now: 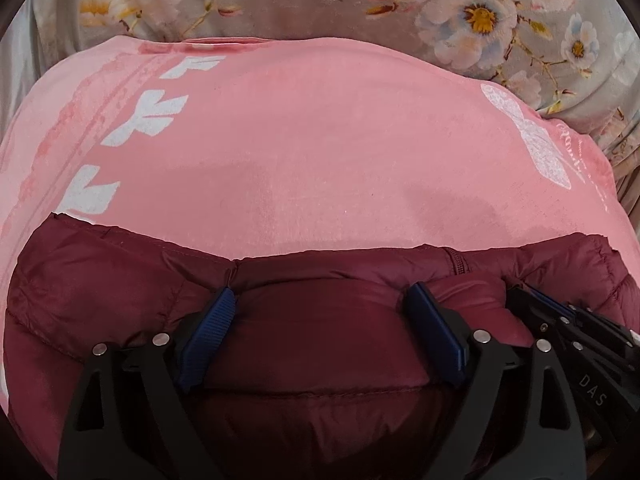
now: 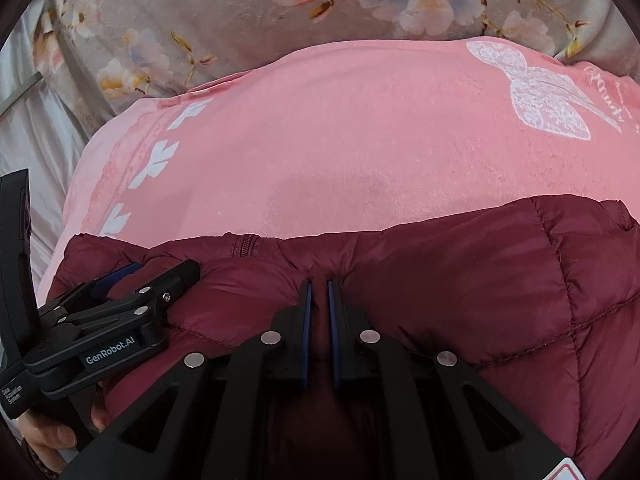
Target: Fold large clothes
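Note:
A maroon quilted puffer jacket (image 1: 120, 292) lies on a pink blanket (image 1: 320, 152) and fills the lower half of both views (image 2: 500, 300). My left gripper (image 1: 320, 300) is open, its blue-padded fingers wide apart and pressed onto a bulge of jacket fabric near its far edge. It also shows at the left of the right wrist view (image 2: 132, 280). My right gripper (image 2: 319, 284) is shut on a thin fold of the jacket near the same edge. It shows at the right of the left wrist view (image 1: 560, 312), close beside the left gripper.
The pink blanket (image 2: 340, 140) has white leaf prints and a white lace bow print (image 2: 540, 92). It lies on a grey floral bedspread (image 1: 500, 20) that runs along the back (image 2: 240, 8). White sheets (image 2: 24, 128) show at far left.

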Available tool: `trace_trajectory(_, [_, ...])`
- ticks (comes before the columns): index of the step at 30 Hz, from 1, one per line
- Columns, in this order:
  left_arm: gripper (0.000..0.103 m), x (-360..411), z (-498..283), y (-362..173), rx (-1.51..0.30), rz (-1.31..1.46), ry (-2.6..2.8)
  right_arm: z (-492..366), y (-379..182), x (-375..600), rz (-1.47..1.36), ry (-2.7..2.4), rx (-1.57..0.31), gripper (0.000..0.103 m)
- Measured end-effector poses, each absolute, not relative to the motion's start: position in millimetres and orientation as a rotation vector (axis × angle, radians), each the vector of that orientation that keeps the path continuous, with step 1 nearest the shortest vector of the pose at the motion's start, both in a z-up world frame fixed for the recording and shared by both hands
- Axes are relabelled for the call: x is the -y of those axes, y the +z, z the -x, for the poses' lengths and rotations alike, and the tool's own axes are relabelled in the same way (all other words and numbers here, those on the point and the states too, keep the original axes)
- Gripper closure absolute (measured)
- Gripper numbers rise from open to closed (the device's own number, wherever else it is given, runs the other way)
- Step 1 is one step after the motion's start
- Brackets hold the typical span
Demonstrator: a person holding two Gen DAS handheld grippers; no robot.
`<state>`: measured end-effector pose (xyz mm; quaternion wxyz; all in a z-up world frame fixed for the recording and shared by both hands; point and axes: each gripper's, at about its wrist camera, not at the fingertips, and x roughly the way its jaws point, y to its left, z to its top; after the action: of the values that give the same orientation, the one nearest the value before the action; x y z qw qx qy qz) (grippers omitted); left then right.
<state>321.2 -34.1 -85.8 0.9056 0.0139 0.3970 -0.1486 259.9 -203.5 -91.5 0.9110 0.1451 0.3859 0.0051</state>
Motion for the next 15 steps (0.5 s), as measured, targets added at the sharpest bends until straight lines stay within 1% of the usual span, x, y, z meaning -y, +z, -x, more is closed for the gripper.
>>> trace_trajectory(8, [0.015, 42, -321, -89, -0.814, -0.079, -0.272, -260, -92, 199, -0.266, -0.007, -0.787, 0.097])
trace_trajectory(13, [0.015, 40, -321, -88, -0.812, -0.077, -0.272, -258, -91, 206, -0.313, 0.023, -0.772, 0.096])
trace_trajectory(14, [0.015, 34, -318, -84, -0.81, -0.056, -0.28, -254, -88, 210, -0.335, 0.03, -0.759, 0.095])
trace_trajectory(15, [0.015, 30, -313, -81, -0.81, -0.044, -0.274, -244, -82, 213, -0.362, 0.014, -0.739, 0.087])
